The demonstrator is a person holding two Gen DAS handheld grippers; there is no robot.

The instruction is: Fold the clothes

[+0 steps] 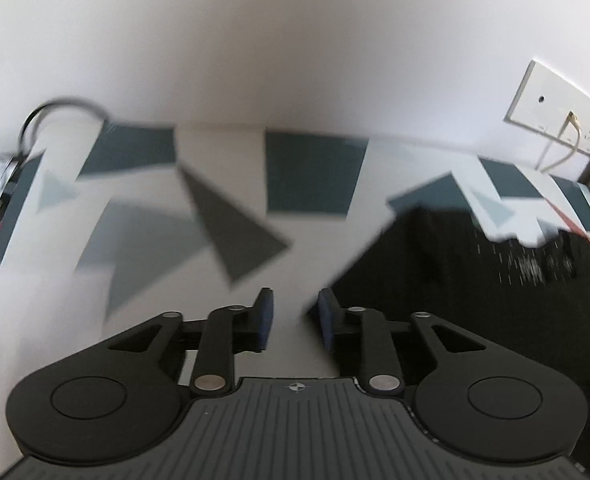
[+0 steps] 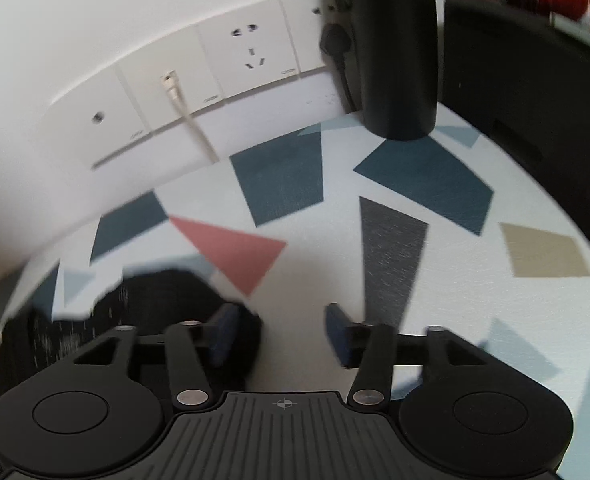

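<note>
Garment between the two grippers on the table, wall behind.

From the left gripper (image 1: 295, 316), the garment (image 1: 475, 280) lies on the table (image 1: 327, 248) to its right and ahead, its near edge just beside the right fingertip; bare table spreads ahead and to the left, the wall (image 1: 295, 40) stands behind it, and a socket panel (image 1: 555, 116) sits on the wall far right. From the right gripper (image 2: 281, 332), the same garment (image 2: 143, 304) lies left, under the left finger; the table (image 2: 475, 320) runs ahead and right, with a stand (image 2: 395, 48) upright on its far edge and the socket panel (image 2: 215, 80) behind, left of the stand.
</note>
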